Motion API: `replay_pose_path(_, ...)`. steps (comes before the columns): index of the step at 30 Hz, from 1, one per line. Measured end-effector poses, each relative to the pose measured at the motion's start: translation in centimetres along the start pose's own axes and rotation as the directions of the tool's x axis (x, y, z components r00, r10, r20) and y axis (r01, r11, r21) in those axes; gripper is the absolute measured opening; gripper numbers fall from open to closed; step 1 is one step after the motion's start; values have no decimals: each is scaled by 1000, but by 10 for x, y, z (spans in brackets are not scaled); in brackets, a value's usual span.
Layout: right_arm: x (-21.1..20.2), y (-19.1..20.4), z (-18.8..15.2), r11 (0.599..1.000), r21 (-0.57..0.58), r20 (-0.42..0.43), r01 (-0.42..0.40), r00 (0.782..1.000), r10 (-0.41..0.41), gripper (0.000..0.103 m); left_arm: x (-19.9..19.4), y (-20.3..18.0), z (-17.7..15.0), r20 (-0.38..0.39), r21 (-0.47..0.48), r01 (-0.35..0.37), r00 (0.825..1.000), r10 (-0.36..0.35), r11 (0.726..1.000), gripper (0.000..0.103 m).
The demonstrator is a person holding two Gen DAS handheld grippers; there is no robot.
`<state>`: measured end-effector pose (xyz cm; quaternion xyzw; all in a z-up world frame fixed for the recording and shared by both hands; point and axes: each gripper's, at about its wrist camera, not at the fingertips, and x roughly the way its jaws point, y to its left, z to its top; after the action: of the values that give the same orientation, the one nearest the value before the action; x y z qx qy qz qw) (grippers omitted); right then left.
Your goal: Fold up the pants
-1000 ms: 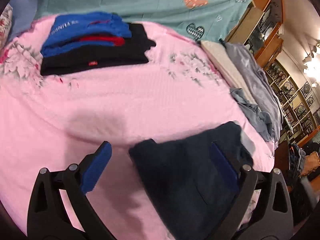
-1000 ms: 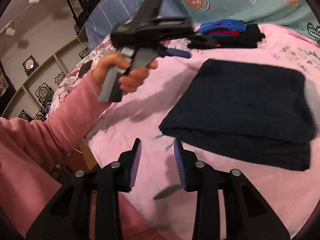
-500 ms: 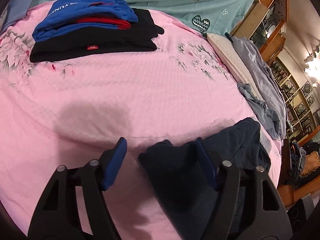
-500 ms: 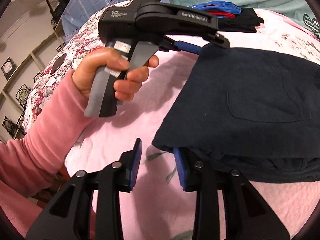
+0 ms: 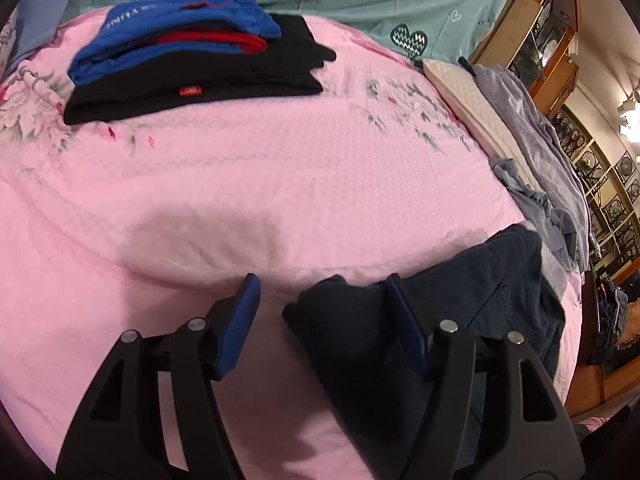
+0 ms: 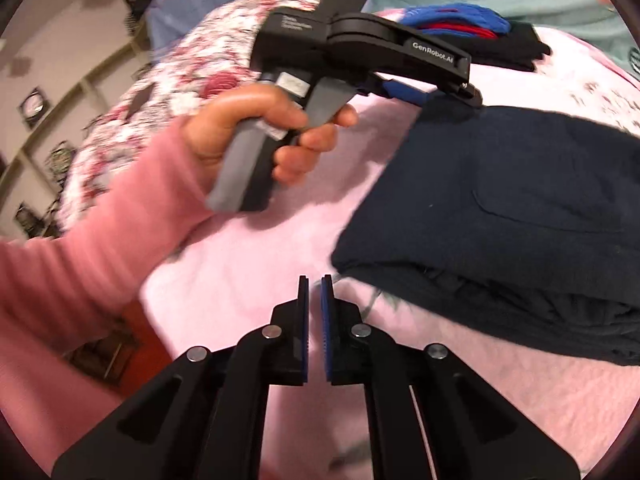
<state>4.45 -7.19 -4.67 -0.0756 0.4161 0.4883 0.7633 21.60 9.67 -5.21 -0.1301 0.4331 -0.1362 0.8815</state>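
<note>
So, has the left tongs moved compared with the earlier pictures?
Yes. The left tongs have moved forward over the corner of the dark pants, toward the stack of folded clothes, which looks closer now.

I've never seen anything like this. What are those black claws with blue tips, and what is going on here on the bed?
No robot here: a person holds a handheld two-finger gripper in each hand, each carrying a wide-angle camera that looks out along its fingers. One picture is from the left gripper, open, one finger over a corner of the folded navy pants. The other is from the right gripper, nearly shut on nothing, beside the pants' edge; it also shows the left hand in a pink sleeve gripping its tool. All lies on a pink bedspread. Farther back sits a stack of folded clothes, blue and red on black, and grey laundry at the side.
</note>
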Motion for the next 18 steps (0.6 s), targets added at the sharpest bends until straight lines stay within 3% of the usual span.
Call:
replay_pose_path(2,-32,-4,3,1000,-31,93,3,996,0,13,-25,-7,4,79,-1,-41,996,41,999,67)
replay_pose_path(4,-67,-24,11,999,14,226,53,973,-54,42,-50,-22,5,150,23,-34,988,30,999,77)
replay_pose_path(5,-81,-37,15,995,60,286,82,953,-96,43,-62,-34,4,180,39,-13,984,6,999,80)
replay_pose_path(7,-100,-73,27,977,181,350,117,920,-175,43,-70,-52,0,193,44,27,981,-35,999,87)
replay_pose_path(9,-105,-106,36,954,278,363,114,907,-215,43,-65,-67,-5,162,30,65,984,-69,997,87)
replay_pose_path(11,-97,-140,44,932,351,332,87,919,-212,43,-45,-78,-14,91,2,121,989,-120,993,87)
replay_pose_path(13,-81,-168,44,903,419,252,99,943,-220,41,-26,-82,-23,36,-1,111,993,-111,994,87)
replay_pose_path(16,-76,-197,28,874,475,206,101,953,-222,15,-6,-79,-37,-9,11,67,998,-67,998,87)
replay_pose_path(18,-85,-210,12,853,520,229,49,954,-194,8,-7,-77,-42,-1,25,53,999,-53,998,87)
